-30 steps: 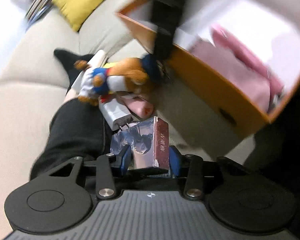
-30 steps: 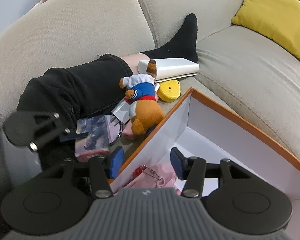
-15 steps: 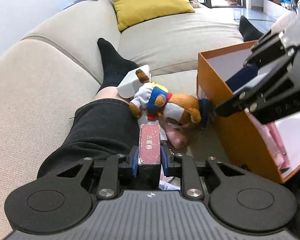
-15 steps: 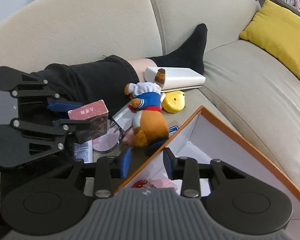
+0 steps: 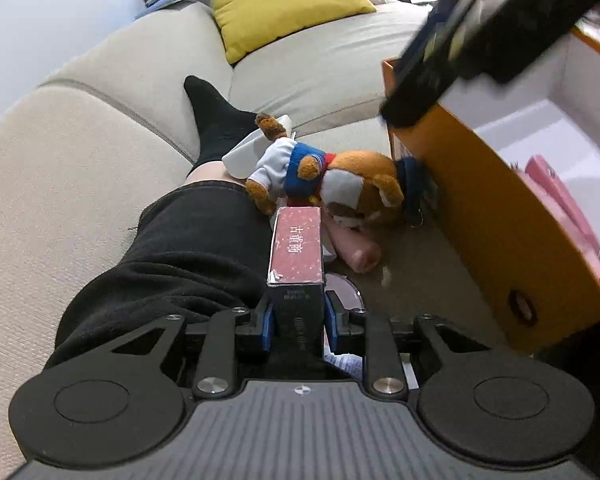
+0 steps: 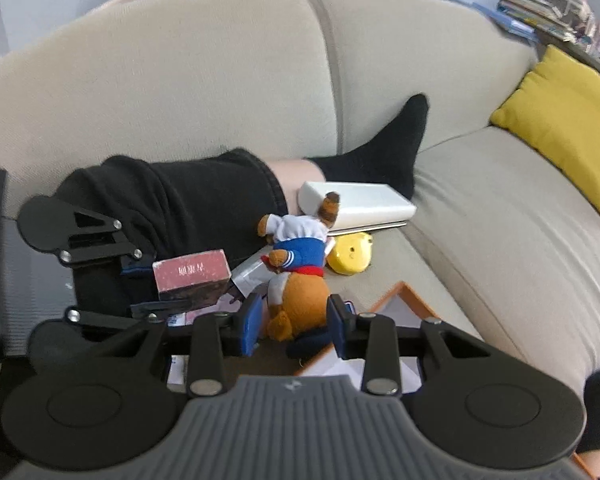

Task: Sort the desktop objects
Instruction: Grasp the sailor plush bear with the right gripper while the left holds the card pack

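My left gripper (image 5: 296, 320) is shut on a dark red box (image 5: 298, 248) and holds it above the sofa seat; the box also shows in the right wrist view (image 6: 192, 276). A plush bear (image 5: 332, 184) in a blue and white outfit lies head-first against the orange storage box (image 5: 500, 232). My right gripper (image 6: 294, 322) is open, its fingers on either side of the bear's head (image 6: 300, 300); I cannot tell whether they touch it. In the left wrist view it is a blurred black shape (image 5: 480, 32) above the orange box.
A person's leg in black trousers (image 6: 172, 200) and black sock (image 6: 384, 140) lies on the beige sofa (image 6: 220, 80). A white box (image 6: 364, 204), a yellow toy (image 6: 350, 256), a pink item (image 5: 356, 252) and a round mirror (image 5: 342, 292) lie nearby. A yellow cushion (image 6: 564, 112) sits at the right.
My right gripper has moved forward from over the orange box to straddle the bear's head. My left gripper still holds the red box, shifted slightly.
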`<state>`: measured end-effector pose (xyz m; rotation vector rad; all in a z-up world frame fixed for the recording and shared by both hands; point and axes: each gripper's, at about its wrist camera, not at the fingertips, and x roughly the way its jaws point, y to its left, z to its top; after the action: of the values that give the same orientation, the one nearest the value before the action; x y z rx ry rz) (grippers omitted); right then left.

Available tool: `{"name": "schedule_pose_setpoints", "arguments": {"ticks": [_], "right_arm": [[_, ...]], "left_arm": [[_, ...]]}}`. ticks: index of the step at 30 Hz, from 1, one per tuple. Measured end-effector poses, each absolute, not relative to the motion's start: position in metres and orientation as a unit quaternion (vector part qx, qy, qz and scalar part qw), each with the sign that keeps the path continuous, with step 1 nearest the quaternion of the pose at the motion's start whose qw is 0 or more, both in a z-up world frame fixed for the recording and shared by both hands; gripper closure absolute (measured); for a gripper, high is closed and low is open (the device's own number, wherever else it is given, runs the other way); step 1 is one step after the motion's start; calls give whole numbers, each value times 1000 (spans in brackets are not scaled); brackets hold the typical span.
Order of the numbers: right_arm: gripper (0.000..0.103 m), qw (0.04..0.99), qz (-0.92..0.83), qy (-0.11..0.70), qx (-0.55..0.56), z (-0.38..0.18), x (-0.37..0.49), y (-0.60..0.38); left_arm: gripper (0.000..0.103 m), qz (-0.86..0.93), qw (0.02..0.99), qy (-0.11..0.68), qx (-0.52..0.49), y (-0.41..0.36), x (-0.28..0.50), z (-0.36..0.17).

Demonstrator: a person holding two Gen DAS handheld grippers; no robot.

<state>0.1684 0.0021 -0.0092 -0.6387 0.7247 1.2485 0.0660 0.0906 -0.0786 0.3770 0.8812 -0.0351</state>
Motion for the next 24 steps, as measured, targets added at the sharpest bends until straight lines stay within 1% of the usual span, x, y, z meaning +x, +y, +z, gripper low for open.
{"name": "schedule_pose_setpoints", "arguments": {"ticks": [4, 7, 11, 14, 19, 22, 24], "right_arm": [[64, 691, 554, 343, -313, -30, 174, 30], [52, 686, 549, 329, -346, -40, 172, 47], [52, 674, 540, 323, -387, -55, 171, 63], [50, 669, 539, 317, -402, -62, 169, 69], [51, 665, 537, 322, -408, -73, 169, 76], [57, 672, 533, 326, -399, -72, 169, 75], [59, 678, 534, 322, -388, -68, 169, 72]], "left_arm": [[76, -20, 898, 419, 135, 99, 77, -72], [76, -15, 904, 413, 109, 102, 86, -69], [76, -15, 911, 408, 55, 114, 93, -64], [76, -19, 915, 402, 36, 117, 92, -63], [76, -15, 918, 396, 35, 115, 91, -64], [77, -15, 919, 394, 28, 115, 91, -64], [77, -16, 920, 391, 18, 115, 89, -62]]}}
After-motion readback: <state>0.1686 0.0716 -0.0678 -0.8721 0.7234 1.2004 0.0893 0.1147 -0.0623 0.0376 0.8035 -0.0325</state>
